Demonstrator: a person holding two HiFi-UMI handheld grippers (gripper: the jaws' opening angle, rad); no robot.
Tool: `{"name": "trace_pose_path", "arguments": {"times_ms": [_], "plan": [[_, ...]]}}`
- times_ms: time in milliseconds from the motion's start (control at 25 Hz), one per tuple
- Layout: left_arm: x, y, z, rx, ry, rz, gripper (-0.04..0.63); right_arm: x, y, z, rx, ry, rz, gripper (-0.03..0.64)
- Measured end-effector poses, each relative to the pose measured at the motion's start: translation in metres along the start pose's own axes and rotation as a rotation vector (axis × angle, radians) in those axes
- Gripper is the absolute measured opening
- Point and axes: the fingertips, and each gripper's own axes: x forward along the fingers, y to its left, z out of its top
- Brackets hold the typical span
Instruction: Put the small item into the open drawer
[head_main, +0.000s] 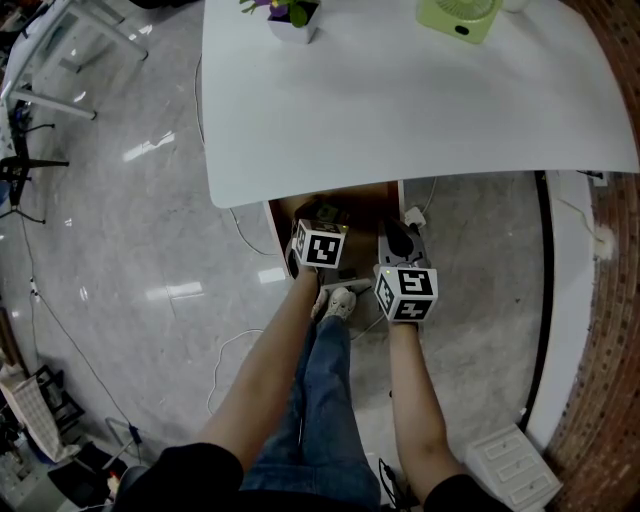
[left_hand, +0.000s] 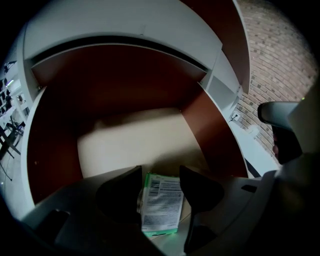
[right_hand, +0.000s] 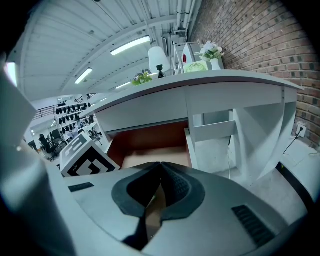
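Observation:
A small green-and-white packet (left_hand: 161, 202) lies at the front of the open drawer (left_hand: 115, 85), on its pale floor with red-brown walls around. My left gripper (left_hand: 160, 182) is open, its dark fingers (left_hand: 122, 192) standing on either side of the packet without pressing on it. In the head view the left gripper (head_main: 323, 222) reaches into the drawer (head_main: 290, 208) under the white table's edge. My right gripper (head_main: 400, 245) hovers just right of the drawer, shut with nothing between its fingers. The right gripper view has its shut jaws (right_hand: 161, 166) before the drawer (right_hand: 150, 142).
The white tabletop (head_main: 420, 90) overhangs the drawer and carries a plant pot (head_main: 292, 18) and a green fan (head_main: 458, 15). Cables trail over the grey floor. The person's legs and a shoe (head_main: 338, 303) are below the drawer. A brick wall (head_main: 610, 330) runs along the right.

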Motion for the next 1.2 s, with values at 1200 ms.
{"name": "trace_pose_path", "arguments": {"times_ms": [1200], "plan": [[-0.336, -0.072, 0.165, 0.234, -0.528, -0.062, 0.023, -0.176, 0.056, 0.172, -0.030, -0.210, -0.071, 0.002]]}}
